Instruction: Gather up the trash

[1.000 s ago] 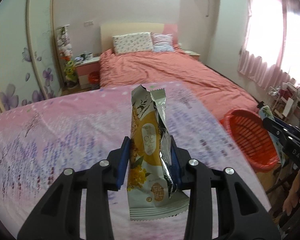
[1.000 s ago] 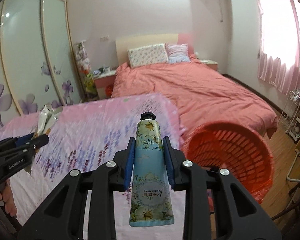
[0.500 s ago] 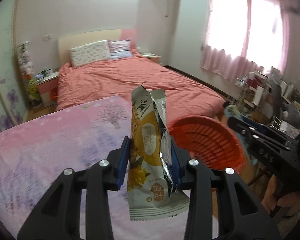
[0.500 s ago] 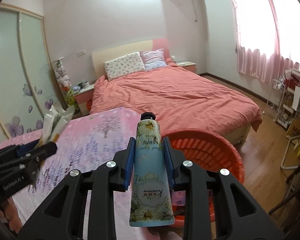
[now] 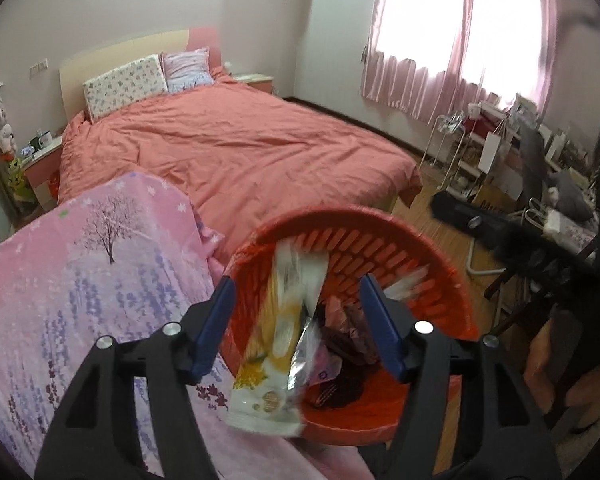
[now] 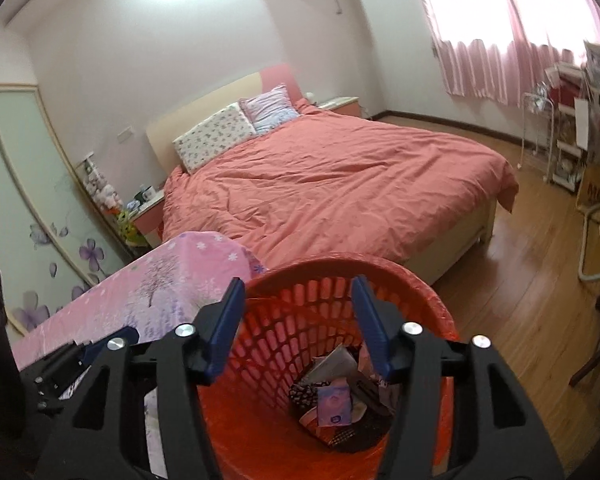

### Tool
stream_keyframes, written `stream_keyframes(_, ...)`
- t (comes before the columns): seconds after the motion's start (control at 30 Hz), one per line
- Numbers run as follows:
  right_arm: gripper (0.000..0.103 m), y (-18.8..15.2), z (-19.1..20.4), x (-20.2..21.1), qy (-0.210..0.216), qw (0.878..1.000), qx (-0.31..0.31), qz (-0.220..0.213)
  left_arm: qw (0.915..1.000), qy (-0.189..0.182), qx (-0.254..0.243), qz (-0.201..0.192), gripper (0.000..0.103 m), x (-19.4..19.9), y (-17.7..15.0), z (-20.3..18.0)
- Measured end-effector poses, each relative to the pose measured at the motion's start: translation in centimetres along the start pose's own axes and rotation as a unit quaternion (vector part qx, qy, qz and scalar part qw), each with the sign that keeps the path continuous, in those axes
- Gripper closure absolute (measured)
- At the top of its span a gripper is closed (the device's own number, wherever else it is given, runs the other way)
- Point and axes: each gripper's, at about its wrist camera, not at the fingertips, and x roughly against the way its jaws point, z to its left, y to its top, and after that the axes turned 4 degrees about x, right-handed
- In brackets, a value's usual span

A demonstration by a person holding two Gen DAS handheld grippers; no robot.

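Note:
My left gripper [image 5: 296, 292] hangs over the orange basket [image 5: 440, 304], its jaws opening. A yellow and silver snack wrapper [image 5: 284, 332] is blurred between them, loose from both blue pads and tilting down into the basket. My right gripper [image 6: 298, 280] is above the same basket [image 6: 420, 280], jaws opening with nothing between them. Several wrappers, among them a purple packet [image 6: 332, 404], lie on the basket's bottom. I cannot pick out the hand cream tube there. The left gripper [image 6: 100, 344] shows at the lower left of the right wrist view.
A table under a pink floral cloth [image 5: 80, 280] touches the basket's left side. Behind stands a bed with a salmon cover [image 6: 340, 192]. Wooden floor [image 6: 520, 300] runs to the right, with white shelves and clutter [image 5: 492, 152] under the curtained window. A person's hand [image 5: 552, 360] shows at right.
Both grippers have swung right, from over the table to above the basket, and have opened. The snack wrapper has come loose from the left pads. The tube has left the right gripper.

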Motion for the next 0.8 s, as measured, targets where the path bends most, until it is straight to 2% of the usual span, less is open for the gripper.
stream_keyframes(0.07,0.045,-0.5,-0.2,0.3,-0.013,1.0,-0.003,0.0,1.0,0.0,0.007,0.006,0.038,-0.4,-0.4,0.9)
stream_keyframes(0.13,0.035,-0.7,0.0,0.8,-0.024,1.0,0.0,-0.005,0.9998,0.012,0.012,0.009,0.037,-0.3,-1.0,1.8)
stream_keyframes(0.17,0.033,-0.9,0.4,1.3,-0.032,0.999,0.005,-0.009,0.9998,0.015,0.014,0.009,0.037,0.0,-1.1,2.3)
stream_keyframes(0.27,0.019,-0.9,1.2,2.9,-0.053,0.998,0.029,-0.022,0.9993,0.031,0.021,0.002,0.034,2.0,-1.8,4.1)
stream_keyframes(0.4,0.003,-1.0,2.7,5.7,-0.085,0.993,0.058,-0.054,0.9976,0.059,0.03,-0.023,0.024,6.1,-2.7,6.1)
stream_keyframes(0.6,0.002,-2.3,6.0,11.1,-0.16,0.977,0.09,-0.105,0.9872,0.131,0.046,-0.078,0.005,14.6,-5.5,8.7)
stream_keyframes(0.67,0.002,-3.4,6.8,13.1,-0.184,0.97,0.103,-0.119,0.9806,0.161,0.052,-0.1,0.004,17.8,-7.0,9.3)
stream_keyframes(0.8,0.002,-5.2,8.5,15.9,-0.193,0.963,0.121,-0.144,0.9677,0.207,0.057,-0.132,0.004,22.2,-9.9,9.8)
